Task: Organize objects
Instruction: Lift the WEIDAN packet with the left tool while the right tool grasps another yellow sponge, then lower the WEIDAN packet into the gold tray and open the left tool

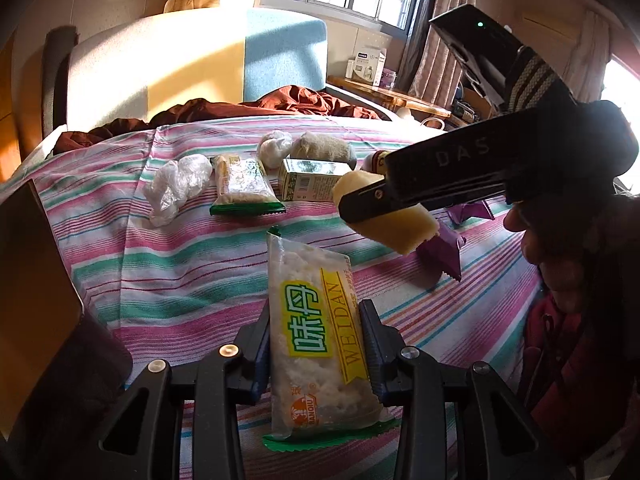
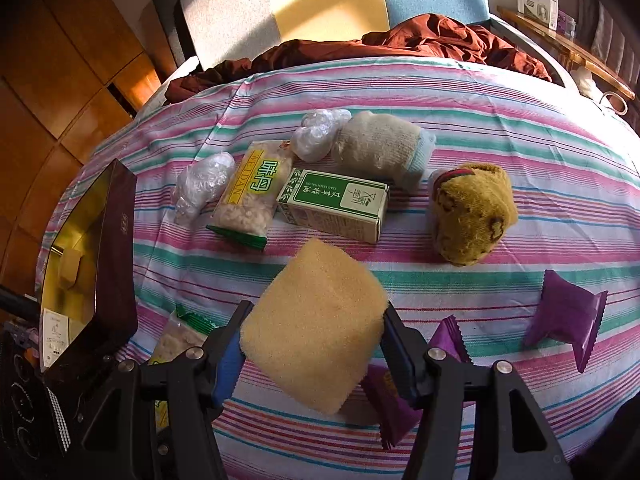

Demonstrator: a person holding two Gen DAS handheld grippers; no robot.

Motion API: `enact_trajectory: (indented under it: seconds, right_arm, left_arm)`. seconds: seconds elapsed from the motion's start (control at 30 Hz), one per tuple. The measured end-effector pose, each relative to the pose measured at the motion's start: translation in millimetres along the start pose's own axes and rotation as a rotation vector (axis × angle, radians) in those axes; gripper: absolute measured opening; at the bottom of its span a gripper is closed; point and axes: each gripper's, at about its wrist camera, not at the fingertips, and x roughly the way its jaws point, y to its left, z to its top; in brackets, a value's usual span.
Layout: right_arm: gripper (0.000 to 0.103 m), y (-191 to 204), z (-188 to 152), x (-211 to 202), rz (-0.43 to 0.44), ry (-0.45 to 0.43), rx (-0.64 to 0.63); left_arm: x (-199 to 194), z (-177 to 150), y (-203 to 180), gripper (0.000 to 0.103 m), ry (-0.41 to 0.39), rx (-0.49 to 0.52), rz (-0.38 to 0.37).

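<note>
While the left gripper [image 1: 316,344] is closed on a snack packet [image 1: 316,344] with a green edge and the word WEIDAN on it, the right gripper [image 2: 314,346] is closed on a yellow sponge [image 2: 316,320]. In the left wrist view the packet stands between the two blue pads, its long side pointing forward, and its near end is just over the striped bedsheet [image 1: 160,264]; I cannot tell if it touches the sheet. In the same view the right gripper [image 1: 362,200] comes in from the right side and holds the sponge [image 1: 394,226] above the sheet, over a purple sachet [image 1: 442,254].

In the right wrist view the sponge is tilted, squeezed at its two sides. Behind it a green and white carton [image 2: 338,204] lies flat on the sheet. Just left of the carton lies a second packet of the same snack [image 2: 252,196], and beside that a crumpled clear plastic bag [image 2: 202,184]. Another crumpled bag [image 2: 320,132] touches a grey rolled sock [image 2: 380,148] behind the carton. A brown-yellow sock ball [image 2: 474,220] sits to the right, apart from the carton. Two more purple sachets [image 2: 568,318] lie near the right gripper. At the left edge stands an open dark box [image 2: 116,264] with a golden inside.
</note>
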Motion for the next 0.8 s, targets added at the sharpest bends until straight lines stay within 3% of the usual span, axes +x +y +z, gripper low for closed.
enact_trajectory:
  seconds: [0.43,0.67,0.8]
  right_arm:
    - [0.062,6.9,-5.7,11.8,-0.051,0.058,-0.045]
    - [0.062,12.0,-9.1,12.0,-0.079,0.058,-0.073]
    - [0.062,14.3,-10.3,11.7,-0.093,0.055,-0.087]
  left_arm:
    - [-43.8,2.6,12.5,0.039,-0.033,-0.021,0.035]
    - [-81.9,18.3,47.8,0.039,-0.072,-0.144,0.088]
    - [-104.6,28.0,102.6,0.039,-0.053,-0.288,0.179]
